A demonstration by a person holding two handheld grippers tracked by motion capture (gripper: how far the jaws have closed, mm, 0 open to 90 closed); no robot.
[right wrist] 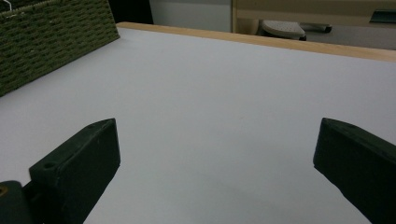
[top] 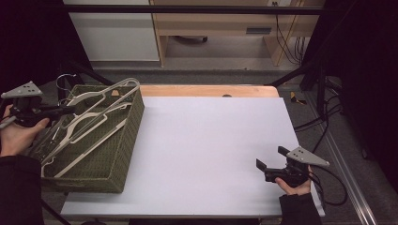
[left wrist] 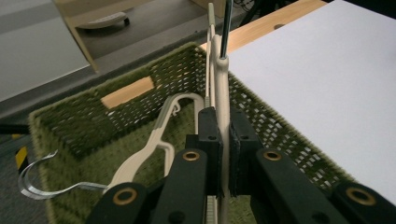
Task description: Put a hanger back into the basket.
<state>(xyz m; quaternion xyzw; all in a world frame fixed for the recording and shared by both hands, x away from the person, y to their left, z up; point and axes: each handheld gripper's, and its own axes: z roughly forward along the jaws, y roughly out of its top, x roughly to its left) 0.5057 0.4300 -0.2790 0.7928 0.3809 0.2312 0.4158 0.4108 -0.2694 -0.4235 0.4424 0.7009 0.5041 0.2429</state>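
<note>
White board covers most of the table (top: 211, 150), with a strip of bare wood along its far edge. On the left side sits a green woven basket (top: 124, 145) full of cream plastic hangers (top: 89, 124). I think the basket keeps the hangers in one heap so they are easy to reach.

My left gripper (left wrist: 223, 140) is over the basket, and its jaws are squeezed tight on one hanger (left wrist: 222, 93). I hold it by the thick part just under its metal hook, which looks like the strongest spot. Another hanger (left wrist: 144, 151) lies lower in the basket, with its shiny hook (left wrist: 35, 184) poking over the left wall.

My right gripper (top: 272, 164) rests on the near right of the table, well apart from the basket. Its jaws are spread wide with nothing between them. I guess it waits there, out of the way.
</note>
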